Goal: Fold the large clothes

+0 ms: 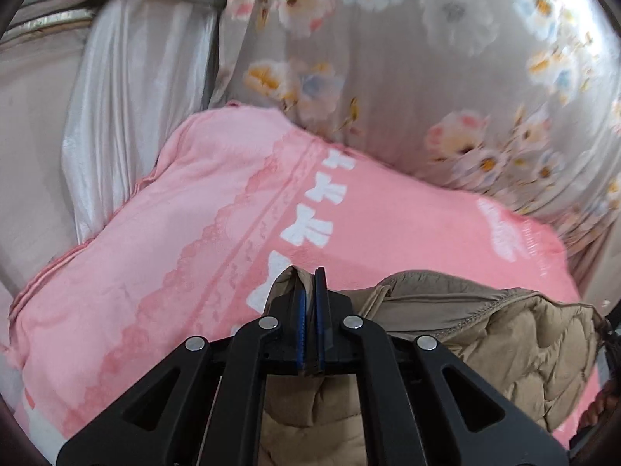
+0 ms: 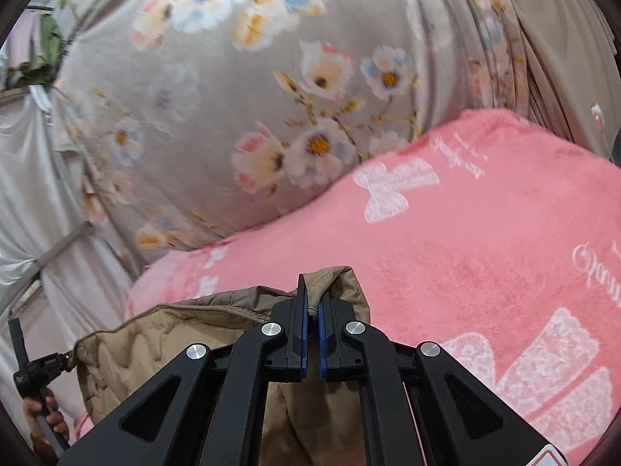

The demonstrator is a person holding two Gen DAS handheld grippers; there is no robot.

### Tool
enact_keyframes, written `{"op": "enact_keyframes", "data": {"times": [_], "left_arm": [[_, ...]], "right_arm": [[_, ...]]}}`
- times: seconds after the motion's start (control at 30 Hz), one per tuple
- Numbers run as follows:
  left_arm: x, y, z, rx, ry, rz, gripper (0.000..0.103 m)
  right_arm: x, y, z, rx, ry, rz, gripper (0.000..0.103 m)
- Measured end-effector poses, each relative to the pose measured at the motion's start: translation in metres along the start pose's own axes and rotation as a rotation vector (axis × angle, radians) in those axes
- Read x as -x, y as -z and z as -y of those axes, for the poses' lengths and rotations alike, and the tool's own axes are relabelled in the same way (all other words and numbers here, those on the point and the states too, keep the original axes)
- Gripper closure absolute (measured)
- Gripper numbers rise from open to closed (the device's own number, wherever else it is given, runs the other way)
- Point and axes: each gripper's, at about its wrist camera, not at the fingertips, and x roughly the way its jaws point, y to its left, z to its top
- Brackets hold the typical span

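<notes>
A tan quilted garment [image 1: 516, 345] hangs between both grippers above a pink blanket [image 1: 163, 264]. My left gripper [image 1: 310, 275] is shut on one edge of the garment, with fabric pinched between its blue pads. My right gripper [image 2: 312, 291] is shut on another edge of the same garment [image 2: 163, 338], which bunches around its fingertips. The garment's lower part is hidden under the gripper bodies. The left gripper's handle and the hand on it [image 2: 39, 400] show at the right wrist view's lower left.
The pink blanket [image 2: 485, 240] with white bows covers the bed. A grey floral curtain [image 1: 427, 58] hangs behind it, also in the right wrist view [image 2: 233, 97]. Silvery white fabric [image 1: 128, 89] hangs at the left.
</notes>
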Motion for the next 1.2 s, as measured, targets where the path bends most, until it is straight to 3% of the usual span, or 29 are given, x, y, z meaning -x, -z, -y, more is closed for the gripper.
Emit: {"op": "enact_keyframes", "data": {"times": [0.2,0.5,1.2], "left_arm": [[-0.096,0.012,0.009,-0.019,-0.112,-0.105,0.100],[-0.158,0.044,0.002,0.002,-0.177,-0.198,0.099],[-0.187,0.072,0.009,-0.042,-0.239,-0.195,0.098]], "right_arm": [[-0.078,0.013,0.003,-0.007,0.106,-0.067,0.099],[-0.140,0.044,0.018,-0.002,0.216,-0.169,0.099],[-0.190,0.081,0.019,0.061,0.298,-0.310,0.099]]}}
